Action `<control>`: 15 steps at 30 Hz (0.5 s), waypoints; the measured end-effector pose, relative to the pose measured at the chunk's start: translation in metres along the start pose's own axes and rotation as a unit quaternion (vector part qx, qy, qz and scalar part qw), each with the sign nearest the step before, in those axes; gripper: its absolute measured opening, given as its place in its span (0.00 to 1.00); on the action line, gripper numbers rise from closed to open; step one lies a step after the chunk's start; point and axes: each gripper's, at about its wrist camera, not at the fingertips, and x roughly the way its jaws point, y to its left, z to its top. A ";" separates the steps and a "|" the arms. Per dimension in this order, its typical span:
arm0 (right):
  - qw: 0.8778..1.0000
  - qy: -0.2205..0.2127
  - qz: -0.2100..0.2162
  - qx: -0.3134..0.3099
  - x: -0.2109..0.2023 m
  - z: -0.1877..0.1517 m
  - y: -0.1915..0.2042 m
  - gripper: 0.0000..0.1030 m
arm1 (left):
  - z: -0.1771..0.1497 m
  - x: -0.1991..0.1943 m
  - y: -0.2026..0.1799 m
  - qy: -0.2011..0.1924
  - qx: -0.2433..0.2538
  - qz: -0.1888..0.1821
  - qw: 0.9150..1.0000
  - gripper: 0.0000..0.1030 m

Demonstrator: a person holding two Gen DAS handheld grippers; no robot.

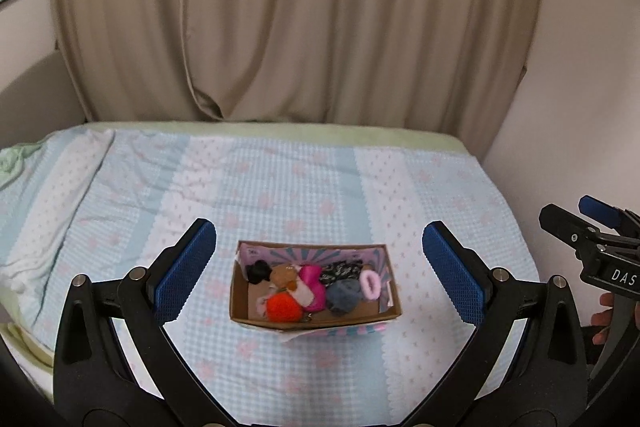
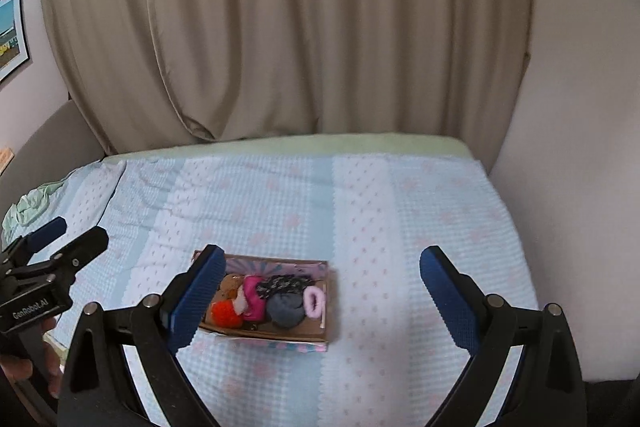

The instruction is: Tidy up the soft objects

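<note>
An open cardboard box (image 1: 240, 301) sits on the bed and holds several soft items: an orange pom-pom (image 1: 282, 308), a magenta piece (image 1: 313, 287), a grey ball (image 1: 344, 295), a pink loop (image 1: 371, 284), a brown toy (image 1: 285, 275) and a black one (image 1: 258, 271). My left gripper (image 1: 318, 269) is open and empty, held above and in front of the box. My right gripper (image 2: 320, 297) is open and empty too; the box (image 2: 304, 338) lies between its fingers, nearer the left one. Each gripper shows at the other view's edge.
The bed has a light blue and white patterned cover (image 1: 280, 187). A beige curtain (image 1: 300, 15) hangs behind it. A wall (image 1: 580, 87) runs along the right side. A crumpled green cloth (image 2: 32, 207) lies at the far left.
</note>
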 end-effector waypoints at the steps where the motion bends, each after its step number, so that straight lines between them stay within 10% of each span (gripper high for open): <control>1: 1.000 -0.005 0.003 0.001 -0.007 -0.001 -0.003 0.94 | -0.001 -0.006 -0.004 -0.005 0.000 -0.001 1.000 1.00; 15: 0.998 -0.059 -0.012 -0.003 -0.053 -0.015 -0.027 0.94 | -0.021 -0.046 -0.047 -0.067 0.022 0.021 0.997 1.00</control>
